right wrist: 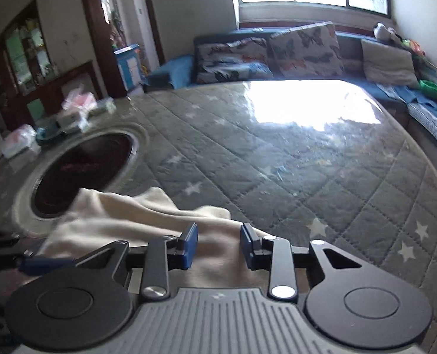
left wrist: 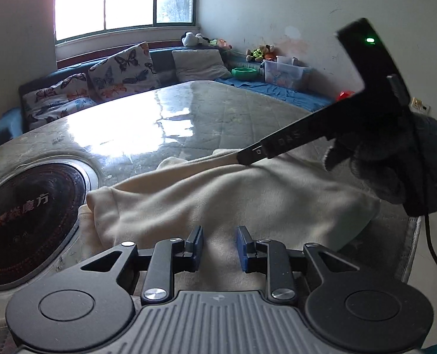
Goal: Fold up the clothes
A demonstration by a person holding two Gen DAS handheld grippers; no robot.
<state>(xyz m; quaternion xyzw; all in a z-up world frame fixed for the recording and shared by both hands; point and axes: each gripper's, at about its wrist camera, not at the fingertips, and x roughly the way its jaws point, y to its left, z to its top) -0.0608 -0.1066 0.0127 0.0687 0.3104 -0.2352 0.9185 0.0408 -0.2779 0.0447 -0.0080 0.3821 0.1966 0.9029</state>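
Left gripper (left wrist: 219,243) and right gripper (right wrist: 218,243) both part-open over cream garment (left wrist: 218,188), nothing visibly pinched.

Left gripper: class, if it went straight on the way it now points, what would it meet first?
Most likely the cream garment, lying directly ahead of the left gripper on the quilted table; depth is unclear.

I see my left black hand-held gripper (left wrist: 219,246) and right black hand-held gripper (right wrist: 218,244) pitched downward, jaws narrowly parted, pads pressing nothing
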